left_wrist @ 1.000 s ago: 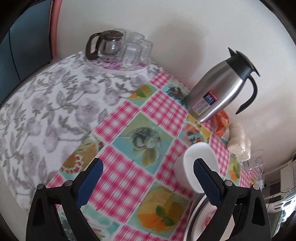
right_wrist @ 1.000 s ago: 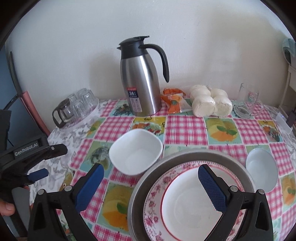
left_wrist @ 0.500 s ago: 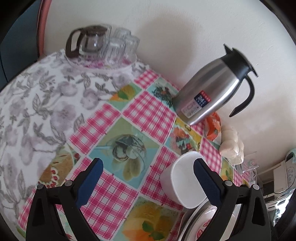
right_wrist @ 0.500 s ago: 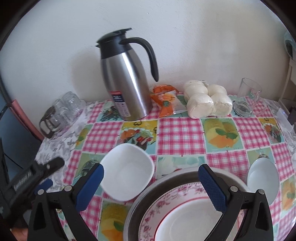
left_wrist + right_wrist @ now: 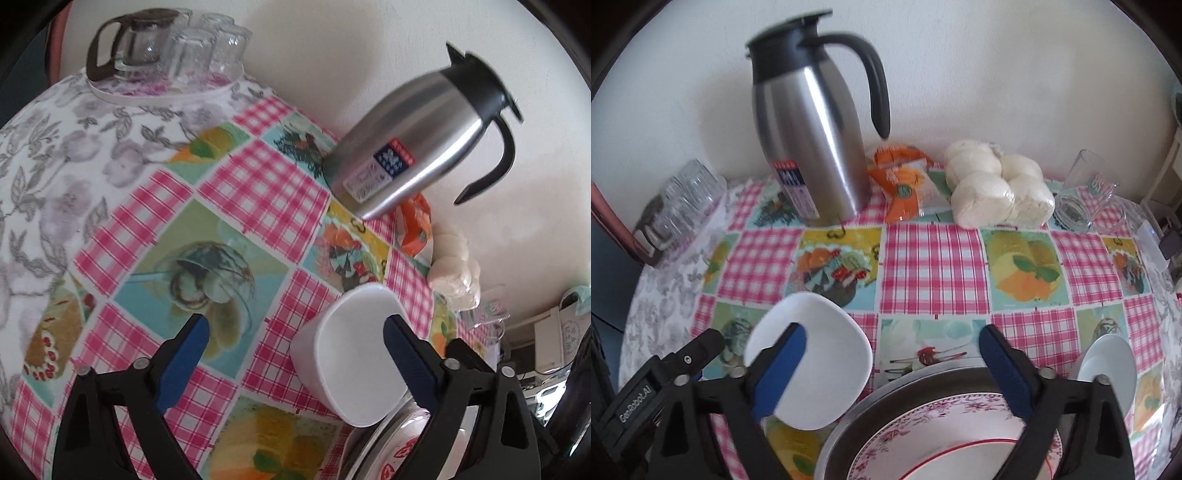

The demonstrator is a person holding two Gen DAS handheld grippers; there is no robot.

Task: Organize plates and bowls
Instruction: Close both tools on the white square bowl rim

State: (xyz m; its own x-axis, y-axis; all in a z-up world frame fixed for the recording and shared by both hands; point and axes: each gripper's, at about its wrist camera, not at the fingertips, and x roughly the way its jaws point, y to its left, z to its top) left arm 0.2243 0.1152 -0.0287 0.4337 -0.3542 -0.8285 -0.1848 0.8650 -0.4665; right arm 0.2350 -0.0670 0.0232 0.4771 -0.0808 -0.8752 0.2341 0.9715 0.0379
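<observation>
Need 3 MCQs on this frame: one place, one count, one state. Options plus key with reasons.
1. The orange snack packet lies:
A) between the steel thermos jug and the bagged white buns
B) inside the square white bowl
C) on the floral plate

2. Empty white bowls standing directly on the tablecloth:
A) one
B) two
C) four

3. The right gripper is:
A) shut on a bowl
B) open, holding nothing
C) shut on the jug

Key: 1 A, it lies between them by the wall. 2 B, the square one and the round white bowl. 3 B, its pads stand apart, nothing pressed.
</observation>
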